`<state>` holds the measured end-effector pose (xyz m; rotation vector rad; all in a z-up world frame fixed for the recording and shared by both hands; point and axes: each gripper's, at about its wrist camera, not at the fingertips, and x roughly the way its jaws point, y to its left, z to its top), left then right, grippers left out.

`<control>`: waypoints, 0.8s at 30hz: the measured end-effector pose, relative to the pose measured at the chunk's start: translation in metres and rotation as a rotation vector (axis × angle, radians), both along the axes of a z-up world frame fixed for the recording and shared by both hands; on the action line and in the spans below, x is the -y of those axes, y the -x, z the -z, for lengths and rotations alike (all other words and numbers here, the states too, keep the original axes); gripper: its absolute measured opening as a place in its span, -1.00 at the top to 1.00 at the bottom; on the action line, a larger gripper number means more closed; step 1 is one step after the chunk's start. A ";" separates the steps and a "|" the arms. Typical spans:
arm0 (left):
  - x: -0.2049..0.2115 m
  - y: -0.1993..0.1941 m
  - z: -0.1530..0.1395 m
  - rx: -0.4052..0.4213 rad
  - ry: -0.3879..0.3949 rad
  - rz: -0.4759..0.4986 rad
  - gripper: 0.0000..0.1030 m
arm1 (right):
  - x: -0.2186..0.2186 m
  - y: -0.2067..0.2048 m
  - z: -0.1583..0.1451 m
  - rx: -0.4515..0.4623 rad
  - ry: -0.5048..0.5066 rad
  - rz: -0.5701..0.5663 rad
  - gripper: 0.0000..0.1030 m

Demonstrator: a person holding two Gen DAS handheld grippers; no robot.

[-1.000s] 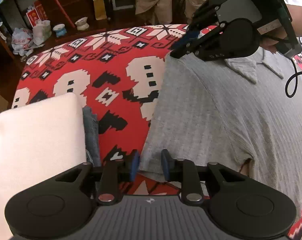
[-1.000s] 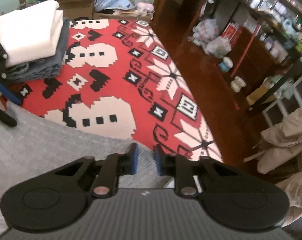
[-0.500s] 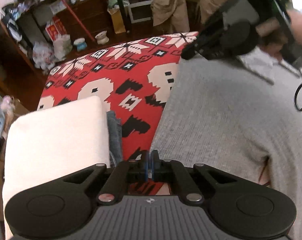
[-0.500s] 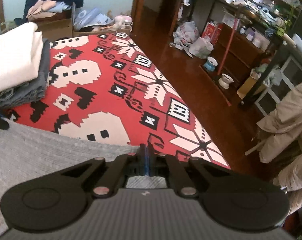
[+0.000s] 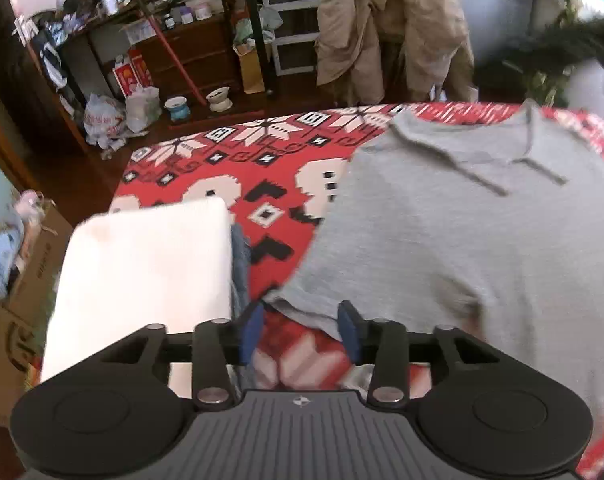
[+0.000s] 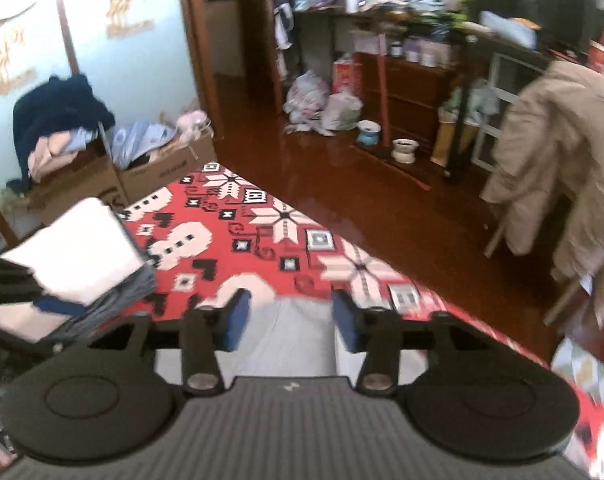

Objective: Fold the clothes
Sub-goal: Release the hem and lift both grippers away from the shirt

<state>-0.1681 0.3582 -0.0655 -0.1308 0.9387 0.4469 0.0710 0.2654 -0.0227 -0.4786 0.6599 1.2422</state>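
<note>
A grey polo shirt [image 5: 461, 240] lies spread on the red patterned blanket [image 5: 270, 168], collar at the far side. My left gripper [image 5: 300, 330] is open just above the shirt's near left sleeve edge, holding nothing. My right gripper [image 6: 288, 320] is open above a pale grey part of the shirt [image 6: 294, 340], holding nothing. The right gripper itself shows only as a dark blur at the top right of the left wrist view.
A stack of folded clothes, white on top [image 5: 142, 272] over blue-grey pieces, sits left of the shirt; it also shows in the right wrist view [image 6: 82, 256]. Beyond the blanket edge are wooden floor [image 6: 381, 216], cardboard boxes [image 6: 154, 172], shelves and a beige coat [image 5: 389, 28].
Both grippers were shut on the shirt's edges half a second ago and have now opened, letting go. Both have lifted and pulled back; the shirt lies flatter on the blanket.
</note>
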 end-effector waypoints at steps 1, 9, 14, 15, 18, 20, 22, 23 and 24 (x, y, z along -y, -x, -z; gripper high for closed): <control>0.007 0.006 -0.004 0.022 0.028 0.008 0.12 | 0.020 0.008 -0.004 0.000 -0.006 0.026 -0.51; 0.089 0.040 -0.013 0.163 0.123 0.140 -0.17 | 0.180 0.076 -0.032 0.003 -0.056 0.230 -0.98; 0.115 0.044 0.007 0.182 0.162 0.152 -0.07 | 0.266 0.116 -0.026 0.035 -0.058 0.407 -0.98; 0.118 0.045 0.010 0.183 0.161 0.150 0.05 | 0.278 0.123 -0.020 0.056 -0.057 0.453 -0.98; 0.128 0.050 0.019 0.219 0.165 0.156 0.53 | 0.315 0.142 -0.005 0.119 -0.054 0.592 -0.99; 0.139 0.052 0.023 0.239 0.169 0.199 0.55 | 0.333 0.152 0.006 0.128 -0.046 0.638 -0.98; 0.153 0.053 0.027 0.243 0.168 0.259 0.55 | 0.346 0.158 0.016 0.107 -0.034 0.641 -0.97; 0.162 0.053 0.029 0.251 0.164 0.289 0.55 | 0.353 0.162 0.021 0.097 -0.028 0.642 -0.94; 0.170 0.053 0.030 0.258 0.156 0.317 0.55 | 0.352 0.168 0.025 0.101 -0.022 0.628 -0.81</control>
